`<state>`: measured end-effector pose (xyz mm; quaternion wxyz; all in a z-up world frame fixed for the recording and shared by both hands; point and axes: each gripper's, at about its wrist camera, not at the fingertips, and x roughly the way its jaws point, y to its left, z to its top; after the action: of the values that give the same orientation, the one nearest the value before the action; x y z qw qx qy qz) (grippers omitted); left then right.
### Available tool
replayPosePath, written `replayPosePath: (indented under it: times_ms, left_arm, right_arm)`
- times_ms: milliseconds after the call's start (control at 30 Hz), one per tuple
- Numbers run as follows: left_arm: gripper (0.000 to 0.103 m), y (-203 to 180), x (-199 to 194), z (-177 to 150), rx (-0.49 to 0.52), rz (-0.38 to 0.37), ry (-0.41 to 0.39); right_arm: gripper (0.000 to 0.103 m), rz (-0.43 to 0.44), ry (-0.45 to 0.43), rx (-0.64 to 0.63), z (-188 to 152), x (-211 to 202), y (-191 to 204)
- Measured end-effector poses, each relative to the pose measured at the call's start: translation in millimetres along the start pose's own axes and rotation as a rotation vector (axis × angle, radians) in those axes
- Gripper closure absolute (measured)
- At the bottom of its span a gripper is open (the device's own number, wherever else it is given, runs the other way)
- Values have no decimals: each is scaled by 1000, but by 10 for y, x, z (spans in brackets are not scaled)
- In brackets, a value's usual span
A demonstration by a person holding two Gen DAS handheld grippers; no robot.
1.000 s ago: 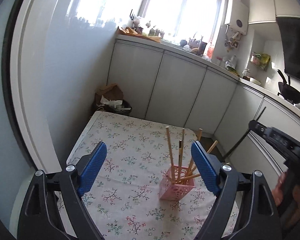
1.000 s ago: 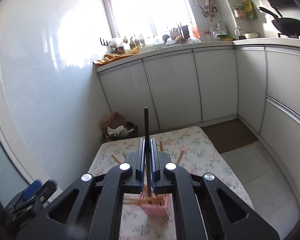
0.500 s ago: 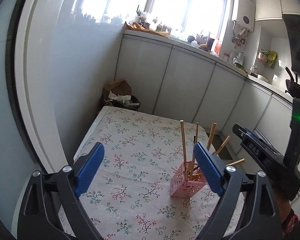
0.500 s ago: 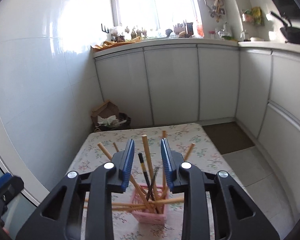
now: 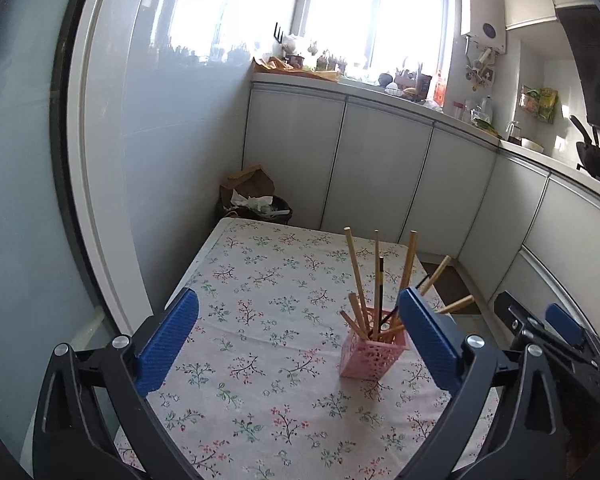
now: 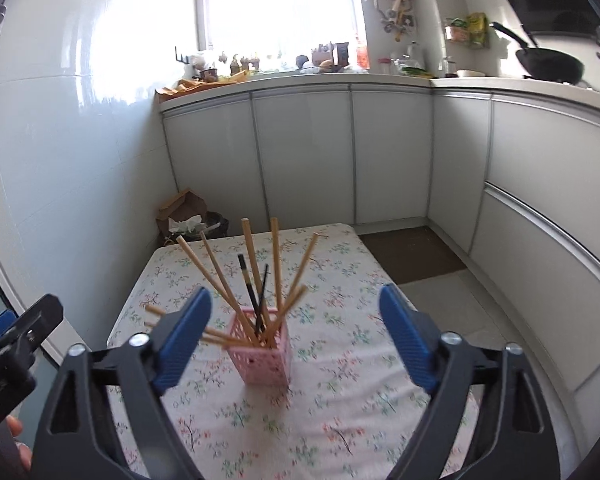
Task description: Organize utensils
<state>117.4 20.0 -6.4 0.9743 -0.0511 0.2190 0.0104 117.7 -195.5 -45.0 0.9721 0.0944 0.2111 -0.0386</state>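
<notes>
Item: pink lattice holder (image 6: 261,350), standing upright on the flowered tablecloth (image 6: 340,408), landmark for all entries below; contents: a spray of wooden chopsticks (image 6: 256,276) and two dark chopsticks (image 6: 249,280), all seated in the holder and fanning outward above its rim, a few leaning low toward the wall side; no loose utensil shows on the cloth around the holder, so the sorting looks close to done (a judgement only); right gripper (image 6: 296,336): just short of the holder on the near side, jaws opening wide, nothing pinched, though the holder and sticks show in the gap between the blue pads (image 6: 406,338); left gripper (image 5: 296,340): near side of the holder and off to its left, jaws opening to full spread, empty, right pad overlapping the holder's edge in the left wrist view; handling notes: sticks likely light, stiff, smooth and apt to roll or pivot in a pinch, best taken mid-shaft or upper third, across the length; holder likely light plastic, easily tipped by a sideways nudge on the leaning sticks, best steadied at its side walls
</notes>
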Motion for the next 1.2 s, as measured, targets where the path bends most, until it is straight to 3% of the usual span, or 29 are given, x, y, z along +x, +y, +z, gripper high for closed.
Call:
replayPosePath:
  times_ms: [267, 700, 1200]
  left_arm:
    - [7, -115, -428, -148, -3, 19, -25]
    - [7, -443, -971, -419, 141, 76, -5]
    - [7, -482, -1239, -489, 146, 28, 13]
  right_arm:
    - [6, -106, -26, 74, -195, -507, -273]
    - [6, -220, 5, 148, -440, -1235, -503]
    - [6, -255, 23, 162, -643, -1598, -613]
